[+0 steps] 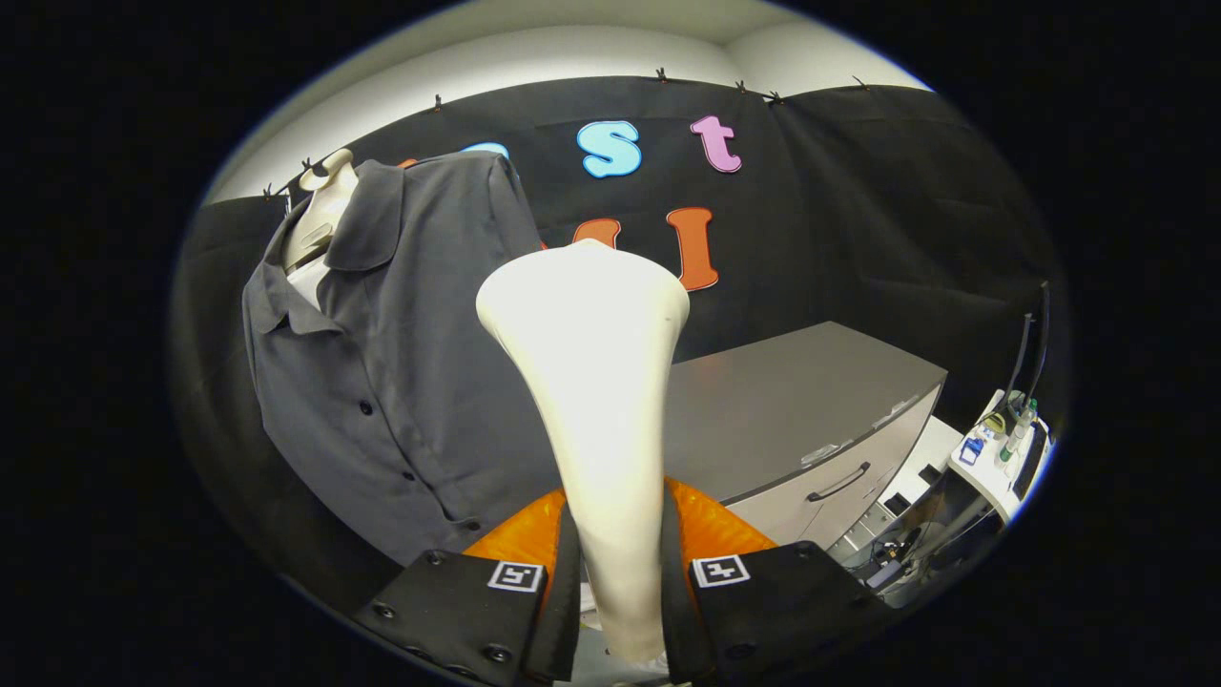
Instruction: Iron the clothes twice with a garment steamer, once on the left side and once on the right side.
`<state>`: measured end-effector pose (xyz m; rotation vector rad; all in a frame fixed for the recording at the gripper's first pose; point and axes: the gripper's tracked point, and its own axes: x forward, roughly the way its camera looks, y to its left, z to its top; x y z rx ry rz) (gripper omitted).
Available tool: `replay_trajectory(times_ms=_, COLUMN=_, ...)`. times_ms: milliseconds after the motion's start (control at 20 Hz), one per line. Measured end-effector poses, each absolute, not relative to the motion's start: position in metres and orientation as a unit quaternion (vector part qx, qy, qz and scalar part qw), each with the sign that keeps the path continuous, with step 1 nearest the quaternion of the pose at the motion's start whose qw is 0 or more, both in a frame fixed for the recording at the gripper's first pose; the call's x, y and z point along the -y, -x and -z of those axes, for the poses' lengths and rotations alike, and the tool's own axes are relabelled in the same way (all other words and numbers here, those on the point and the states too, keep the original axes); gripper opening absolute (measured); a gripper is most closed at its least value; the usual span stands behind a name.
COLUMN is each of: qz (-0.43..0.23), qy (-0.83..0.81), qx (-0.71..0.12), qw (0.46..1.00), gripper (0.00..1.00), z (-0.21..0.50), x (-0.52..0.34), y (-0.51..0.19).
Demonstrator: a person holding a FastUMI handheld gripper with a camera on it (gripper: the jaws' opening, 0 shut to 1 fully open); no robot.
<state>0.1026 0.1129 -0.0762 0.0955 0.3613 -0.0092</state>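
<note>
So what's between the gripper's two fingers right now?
In the gripper view, the cream garment steamer stands between the fingers, which are shut on its narrow handle. Its wide head rises ahead of them, beside the grey shirt on the mannequin.

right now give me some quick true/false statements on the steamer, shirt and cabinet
1. The gripper has its jaws closed on the white garment steamer. True.
2. The dark grey shirt lies flat on the cabinet. False: it hangs on a mannequin, beside the steamer.
3. The shirt is buttoned down the front. True.
4. The grey cabinet has an open drawer. False: its drawers look closed.
</note>
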Motion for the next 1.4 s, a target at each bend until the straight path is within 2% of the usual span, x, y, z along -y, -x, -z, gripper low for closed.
replay_trajectory(times_ms=800, qz=-0.044, qy=-0.008, qx=-0.197, qw=0.979, gripper=0.43, z=0.086, x=-0.216, y=-0.126)
replay_trajectory(times_ms=1400, qz=-0.052, qy=0.015, qx=-0.240, qw=0.969, gripper=0.43, z=0.124, x=-0.243, y=-0.159)
